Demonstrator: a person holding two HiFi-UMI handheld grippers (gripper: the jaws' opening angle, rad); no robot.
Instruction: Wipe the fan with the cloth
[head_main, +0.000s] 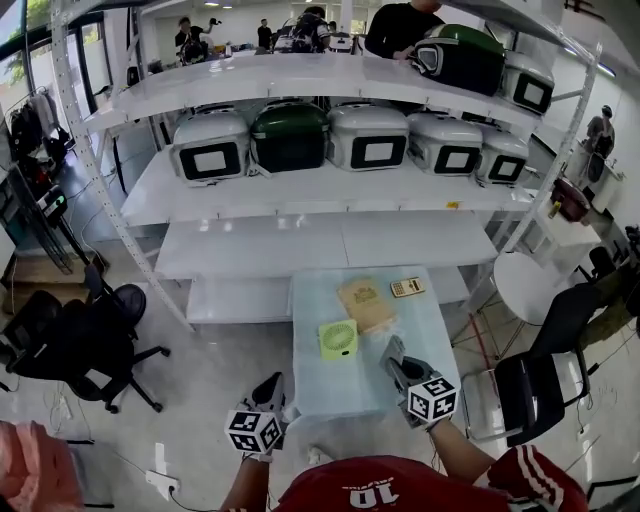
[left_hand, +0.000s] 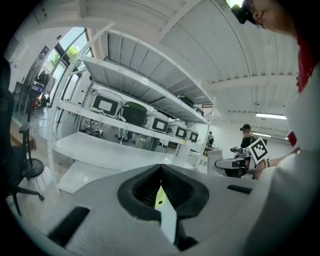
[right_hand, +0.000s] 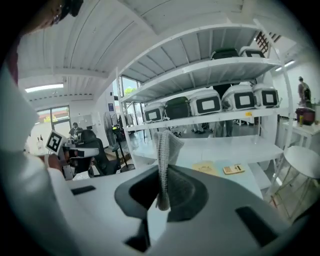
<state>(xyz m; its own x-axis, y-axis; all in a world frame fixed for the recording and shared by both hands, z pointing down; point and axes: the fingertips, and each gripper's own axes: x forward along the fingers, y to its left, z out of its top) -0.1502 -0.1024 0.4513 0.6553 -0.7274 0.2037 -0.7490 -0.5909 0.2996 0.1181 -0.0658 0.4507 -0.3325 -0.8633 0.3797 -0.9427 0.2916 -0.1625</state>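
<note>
A small yellow-green fan (head_main: 338, 339) lies flat on the pale blue table (head_main: 320, 390) in the head view. My right gripper (head_main: 392, 350) hovers just right of the fan, shut on a grey knitted cloth (right_hand: 163, 147) that sticks up between its jaws in the right gripper view. My left gripper (head_main: 272, 383) is off the table's near left corner, below and left of the fan. Its jaws are shut with nothing held (left_hand: 160, 172); a sliver of the green fan (left_hand: 160, 197) shows through the slit between them.
A tan booklet (head_main: 366, 303) and a calculator (head_main: 407, 287) lie on the far half of the table. White shelving (head_main: 300, 195) with several boxy appliances stands behind. A black office chair (head_main: 90, 345) is at the left; another chair (head_main: 535, 385) and a white stool (head_main: 525, 285) are at the right.
</note>
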